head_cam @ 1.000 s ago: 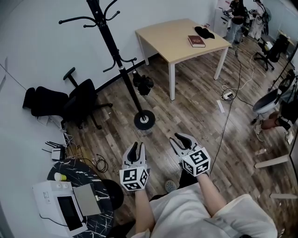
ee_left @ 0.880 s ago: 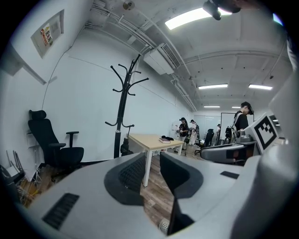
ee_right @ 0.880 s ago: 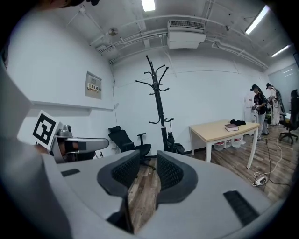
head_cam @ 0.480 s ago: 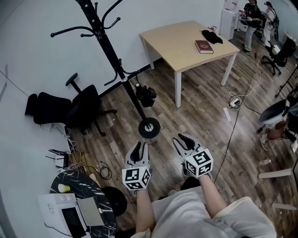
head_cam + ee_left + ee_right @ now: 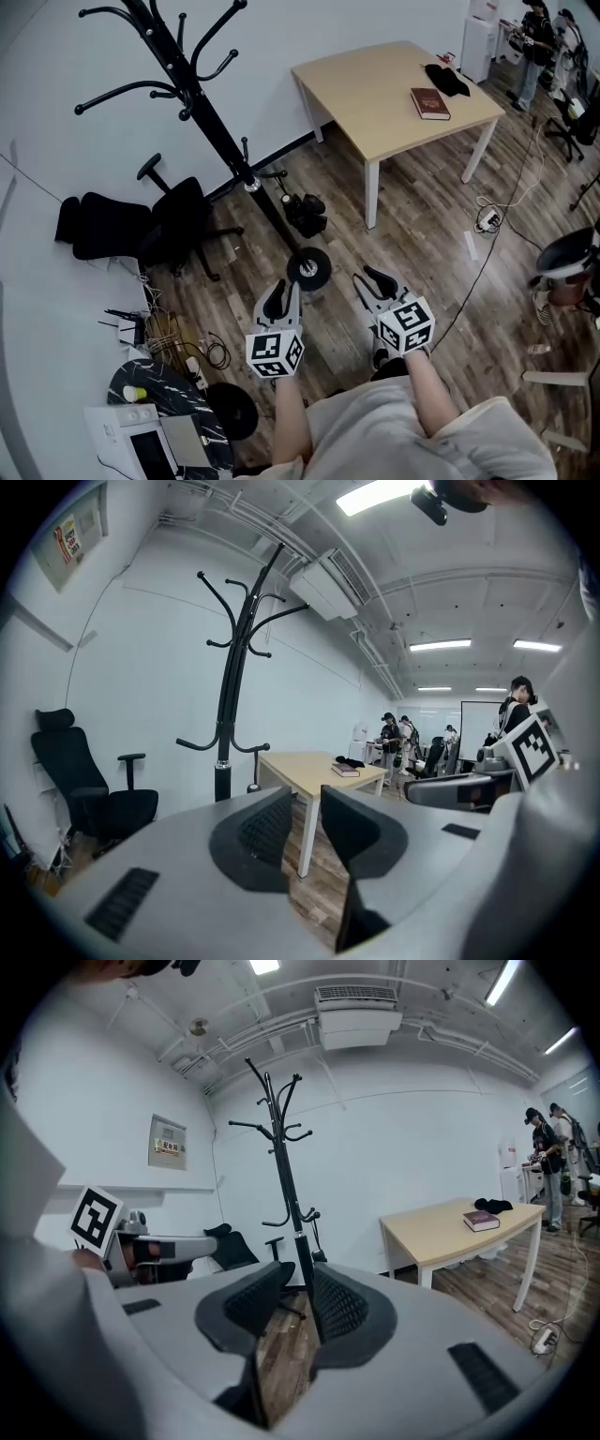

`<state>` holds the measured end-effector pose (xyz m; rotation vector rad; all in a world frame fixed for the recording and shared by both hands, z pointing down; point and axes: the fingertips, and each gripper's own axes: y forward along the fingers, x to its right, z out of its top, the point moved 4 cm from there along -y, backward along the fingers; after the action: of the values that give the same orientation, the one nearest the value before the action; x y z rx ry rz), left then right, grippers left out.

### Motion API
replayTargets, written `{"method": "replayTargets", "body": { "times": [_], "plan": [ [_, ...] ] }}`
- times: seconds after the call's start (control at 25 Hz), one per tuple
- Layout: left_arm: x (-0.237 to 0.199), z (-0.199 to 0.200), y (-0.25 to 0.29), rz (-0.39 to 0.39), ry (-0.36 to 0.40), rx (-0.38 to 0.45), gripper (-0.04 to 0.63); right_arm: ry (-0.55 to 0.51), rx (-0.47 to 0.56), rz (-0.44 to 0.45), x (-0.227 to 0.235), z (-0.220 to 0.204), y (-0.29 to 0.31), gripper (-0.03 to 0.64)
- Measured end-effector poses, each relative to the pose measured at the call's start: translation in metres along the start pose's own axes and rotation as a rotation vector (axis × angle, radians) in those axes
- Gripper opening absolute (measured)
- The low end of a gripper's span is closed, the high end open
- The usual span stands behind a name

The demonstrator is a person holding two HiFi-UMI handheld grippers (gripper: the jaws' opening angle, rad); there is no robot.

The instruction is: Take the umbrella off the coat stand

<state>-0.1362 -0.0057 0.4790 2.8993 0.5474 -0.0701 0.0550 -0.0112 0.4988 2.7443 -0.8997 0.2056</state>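
While my left gripper (image 5: 278,298) and right gripper (image 5: 375,281) hover with jaws slightly apart and empty, the black folded umbrella (image 5: 305,214) hangs low on the tall black metal coat stand (image 5: 211,122) at 12 o'clock. Its long axis is vertical, though I cannot tell which end is up. Beneath is a brown wood-plank floor (image 5: 422,244), with a pale wooden table (image 5: 375,84) at 1 o'clock and a black office chair (image 5: 178,211) at 10 o'clock.

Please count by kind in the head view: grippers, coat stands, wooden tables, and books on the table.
Grippers: 2, left gripper and right gripper
Coat stand: 1
Table: 1
Book: 1
Total: 5
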Motion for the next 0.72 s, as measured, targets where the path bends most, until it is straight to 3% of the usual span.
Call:
{"method": "replayTargets", "body": {
  "times": [0.72],
  "plan": [
    [0.001,0.013,0.117,0.142,-0.038,-0.049,0.104,0.018,-0.044,0.148,0.109,0.032,0.081,0.117]
  ]
}}
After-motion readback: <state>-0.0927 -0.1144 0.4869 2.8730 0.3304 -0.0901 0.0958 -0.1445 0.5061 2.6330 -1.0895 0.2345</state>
